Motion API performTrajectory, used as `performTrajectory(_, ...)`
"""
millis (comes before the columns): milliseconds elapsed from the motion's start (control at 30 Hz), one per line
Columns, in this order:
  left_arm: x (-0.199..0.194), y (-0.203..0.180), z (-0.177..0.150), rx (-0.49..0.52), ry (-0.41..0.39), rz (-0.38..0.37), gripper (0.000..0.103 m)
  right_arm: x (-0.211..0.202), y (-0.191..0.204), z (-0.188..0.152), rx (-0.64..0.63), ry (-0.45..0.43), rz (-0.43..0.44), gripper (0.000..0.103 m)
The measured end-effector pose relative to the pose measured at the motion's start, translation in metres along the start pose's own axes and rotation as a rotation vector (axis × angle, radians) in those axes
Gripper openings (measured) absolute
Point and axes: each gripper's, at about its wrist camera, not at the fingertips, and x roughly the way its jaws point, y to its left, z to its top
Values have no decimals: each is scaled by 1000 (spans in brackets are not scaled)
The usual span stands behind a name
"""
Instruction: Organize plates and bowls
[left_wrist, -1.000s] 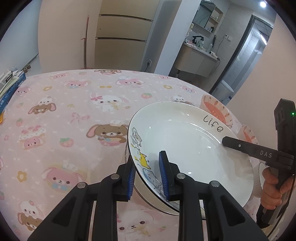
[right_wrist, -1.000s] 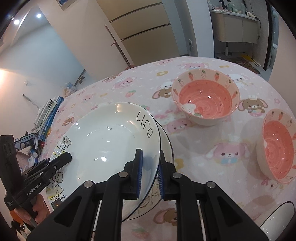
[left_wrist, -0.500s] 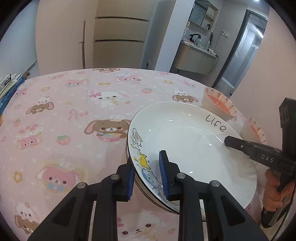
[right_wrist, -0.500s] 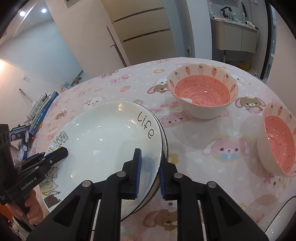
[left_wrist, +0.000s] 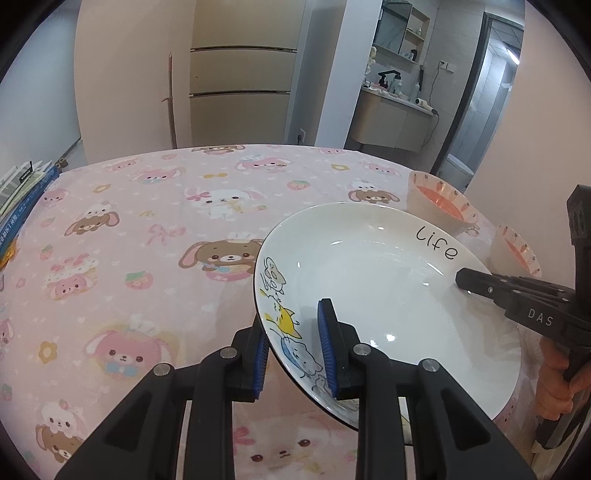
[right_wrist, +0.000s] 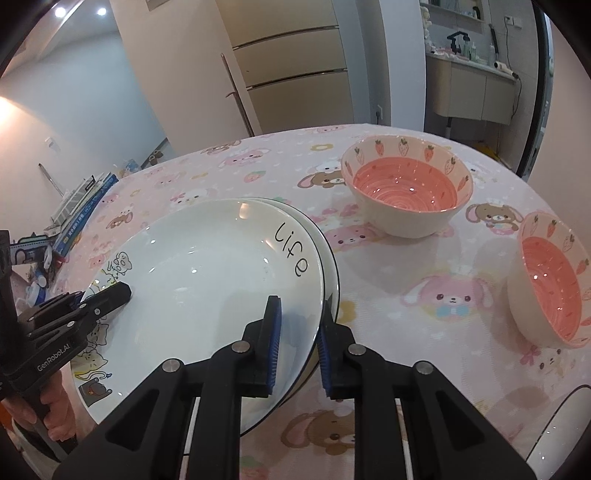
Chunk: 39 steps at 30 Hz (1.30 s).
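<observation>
- Centrally, a white plate (left_wrist: 373, 280) lettered "life" and edged with cartoon cats lies on top of a second plate (right_wrist: 327, 258), whose dark-lined rim peeks out past its far side in the right wrist view.
- Both plates sit on the near part of the table (left_wrist: 155, 229), which is covered by a pink cloth printed with rabbits, bears and strawberries.
- On the cat-printed side, the left gripper (left_wrist: 293, 347) straddles the top plate's rim, one blue pad above the plate and one beneath it; the jaws stand narrow and pinch that rim.
- On the opposite side, near the word "life", the right gripper (right_wrist: 297, 341) straddles the rim the same way, its jaws drawn close on it with one pad over the plate and the other outside the edge. Whether the outer pad also reaches the lower plate's rim cannot be told.
- Each gripper shows in the other's camera as a black tip lying on the plate's inner slope, with a hand (left_wrist: 561, 384) wrapped around the handle behind it.
- Beyond the plates, a pink bowl (right_wrist: 406, 188) with strawberries around its cream rim stands upright on the cloth.
- Just right of it, nearer the table's edge, a second pink bowl (right_wrist: 546, 280) of the same pattern stands apart from the first.
- At the lower right corner of the right wrist view, the curved edge of another white dish (right_wrist: 565, 432) shows.
- Along the table's far left edge lies a stack of books (left_wrist: 22, 199).
</observation>
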Motion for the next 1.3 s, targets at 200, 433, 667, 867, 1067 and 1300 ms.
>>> performTrajectory(200,0,-5,-3,17,13,21,27,-2,4,-3,-36,-3,-55,17)
performTrajectory(433,6,-7,-6,38,5,75,27,1,13,-5,-103,-23,-130,14)
performTrajectory(667,8,-4,-5,36,8,72,27,0,11,-4,-95,-19,-108,14)
performTrajectory(867,8,-1,-6,20,18,63,27,-1,8,-4,-78,-9,-84,13)
performTrajectory(1067,6,1,-5,12,24,70,27,-1,6,-4,-66,-2,-68,12)
performTrajectory(1300,0,4,-3,7,25,66,27,1,-7,-1,1,8,-66,10)
